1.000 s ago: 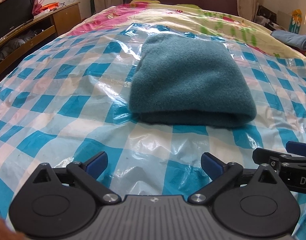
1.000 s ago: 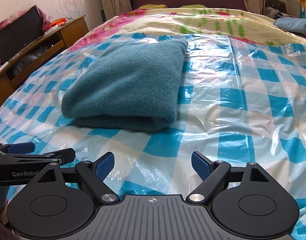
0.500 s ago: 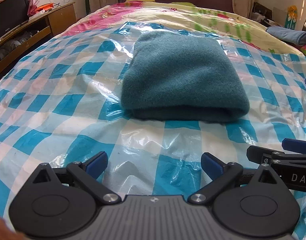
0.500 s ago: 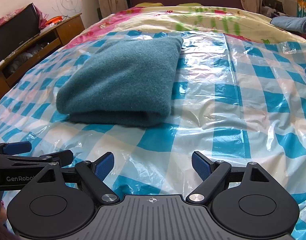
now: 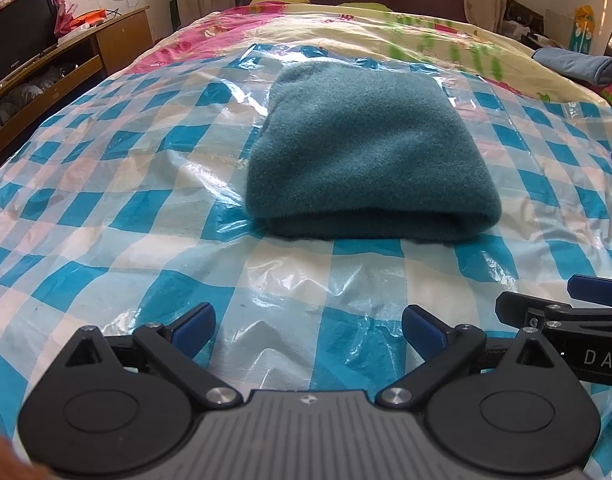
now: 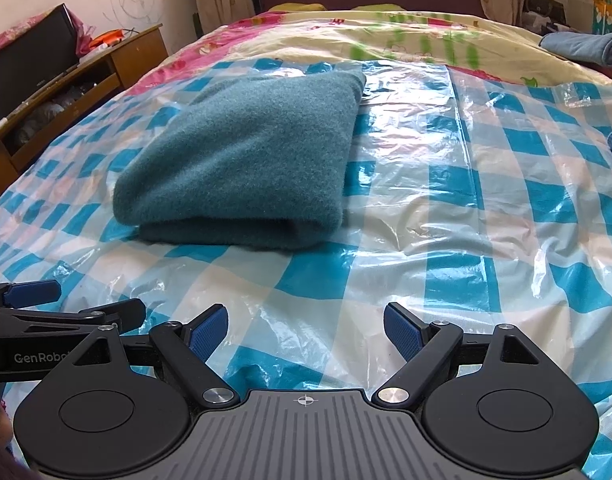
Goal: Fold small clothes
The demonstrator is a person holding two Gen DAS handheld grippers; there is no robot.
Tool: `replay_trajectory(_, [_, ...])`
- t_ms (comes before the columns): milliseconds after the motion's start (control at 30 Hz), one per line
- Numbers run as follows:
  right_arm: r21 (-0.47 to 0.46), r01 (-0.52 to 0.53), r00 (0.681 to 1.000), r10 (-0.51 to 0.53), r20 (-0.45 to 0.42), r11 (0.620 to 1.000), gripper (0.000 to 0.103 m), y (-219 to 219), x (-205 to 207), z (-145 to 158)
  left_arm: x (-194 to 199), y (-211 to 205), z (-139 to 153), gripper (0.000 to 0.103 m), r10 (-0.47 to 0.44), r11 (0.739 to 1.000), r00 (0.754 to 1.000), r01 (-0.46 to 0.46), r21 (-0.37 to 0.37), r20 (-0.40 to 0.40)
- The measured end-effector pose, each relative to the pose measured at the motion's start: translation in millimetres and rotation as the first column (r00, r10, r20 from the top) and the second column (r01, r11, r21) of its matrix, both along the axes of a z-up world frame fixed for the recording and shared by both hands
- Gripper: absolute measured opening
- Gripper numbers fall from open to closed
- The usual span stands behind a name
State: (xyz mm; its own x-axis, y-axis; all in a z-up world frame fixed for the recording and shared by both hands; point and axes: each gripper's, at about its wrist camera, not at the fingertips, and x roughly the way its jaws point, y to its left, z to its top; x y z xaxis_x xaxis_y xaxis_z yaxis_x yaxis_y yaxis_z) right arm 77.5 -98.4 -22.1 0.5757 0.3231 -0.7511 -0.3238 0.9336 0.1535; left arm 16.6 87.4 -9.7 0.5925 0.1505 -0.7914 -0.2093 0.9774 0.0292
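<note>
Teal cloth (image 5: 370,152) lies folded on the checked sheet (image 5: 105,208), ahead of both grippers. Left gripper (image 5: 308,326) and right gripper (image 6: 306,330): jaws apart, empty, clear of it. Fold looks finished; next likely set aside or fetch another piece.

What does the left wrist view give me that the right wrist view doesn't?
Only the left wrist view: the garment's far right corner and the checkered sheet on the garment's left.

Only the right wrist view: the garment's right side edge and the wide bare sheet beyond it.

Both: the folded teal garment, rounded fold nearest, untouched; the left tool and right tool open and empty; the blue roll at far right.
</note>
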Motion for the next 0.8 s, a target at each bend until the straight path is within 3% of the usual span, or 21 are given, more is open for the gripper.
replay_trajectory(800, [-0.007, 0.014, 1.0, -0.014, -0.022, 1.0, 0.087, 4.2, 0.0, -0.8, 3.9, 2.1, 0.7, 0.103, -0.029, 0.999, 0.999, 0.029, 0.014, -0.022])
